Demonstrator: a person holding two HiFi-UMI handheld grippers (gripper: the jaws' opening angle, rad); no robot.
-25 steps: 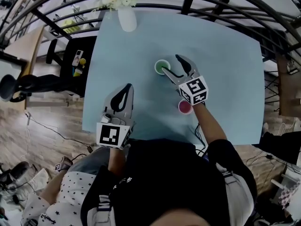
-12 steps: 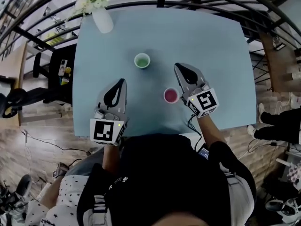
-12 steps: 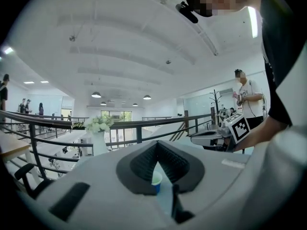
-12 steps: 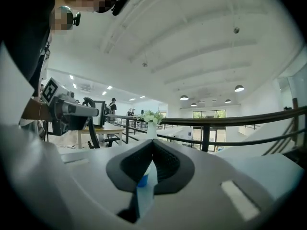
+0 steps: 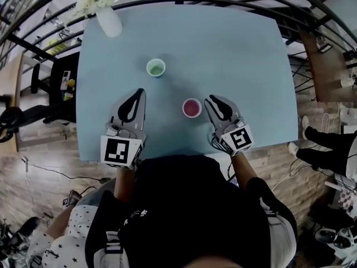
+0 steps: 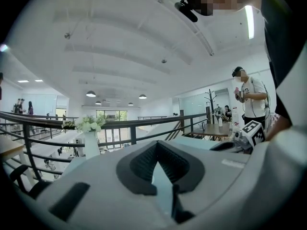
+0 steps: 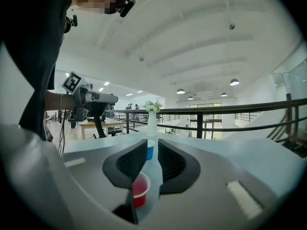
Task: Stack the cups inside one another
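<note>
I found the red cup point(image 5: 192, 108) standing upright on the light blue table point(image 5: 240, 49). It was just beside the tips of the right gripper point(image 5: 213, 100), on that gripper's inner side, and clear of it. The right gripper's jaws stood a narrow slit apart and were opening, with nothing gripped. In the right gripper view the red cup showed low in the slit; so far as the wide lens let me judge, it sat on the table ahead rather than between the pads. The green cup point(image 5: 156, 67) stood farther out, well apart from the red one and forward of the left gripper point(image 5: 138, 92). The left gripper's jaw tips met and held nothing. Both grippers lay near level at the near edge of the table, pointing away from the person, the right one canted slightly toward the centre. A white vase point(image 5: 109, 22) of flowers stood at the far left corner.
</note>
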